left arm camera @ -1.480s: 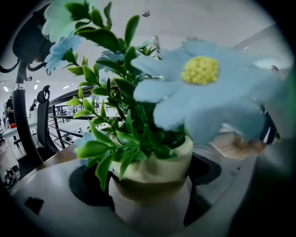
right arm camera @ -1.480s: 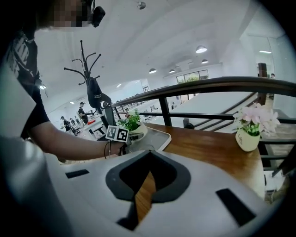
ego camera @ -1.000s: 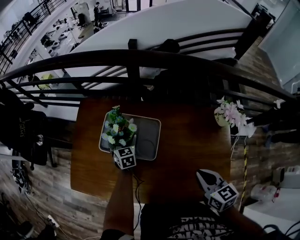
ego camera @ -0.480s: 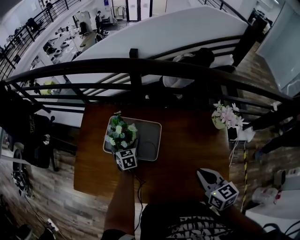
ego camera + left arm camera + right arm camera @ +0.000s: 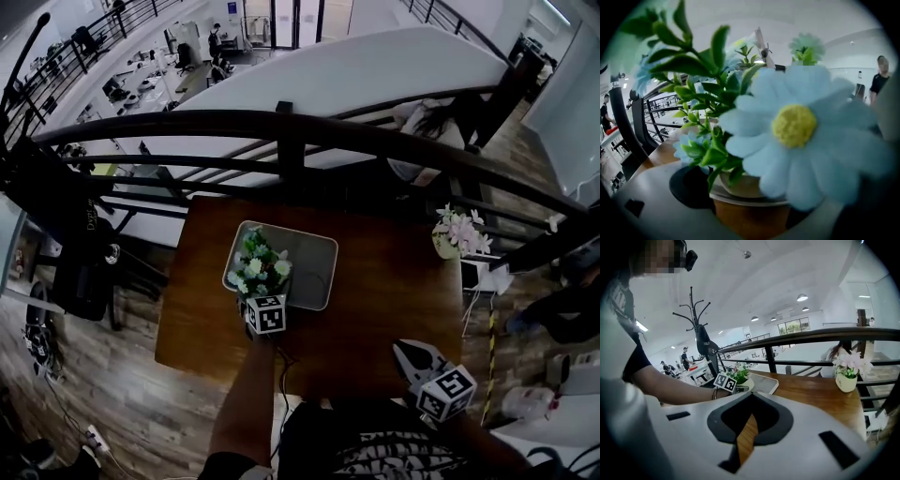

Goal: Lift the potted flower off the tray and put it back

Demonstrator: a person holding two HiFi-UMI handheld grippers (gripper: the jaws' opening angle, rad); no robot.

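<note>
The potted flower [image 5: 257, 268], white and pale blue blooms in a cream pot [image 5: 739, 183], stands in the left part of the grey tray [image 5: 315, 263] on the brown table [image 5: 375, 300]. My left gripper [image 5: 262, 293] reaches over the tray's near rim, its jaws on either side of the pot and shut on it. A big petal hides its right jaw in the left gripper view. The pot's base sits behind the tray rim [image 5: 740, 199]. My right gripper [image 5: 403, 349] hovers shut and empty over the table's front right corner.
A second pot with pink flowers [image 5: 457, 232] stands at the table's right edge. A dark railing [image 5: 281, 127] runs just behind the table, with a seated person beyond it. A coat rack [image 5: 700, 336] stands to the left. A cable trails from the left gripper.
The head view has shifted, so the table and tray sit a little further right. The left gripper stays at the pot, and the right gripper has not moved.
</note>
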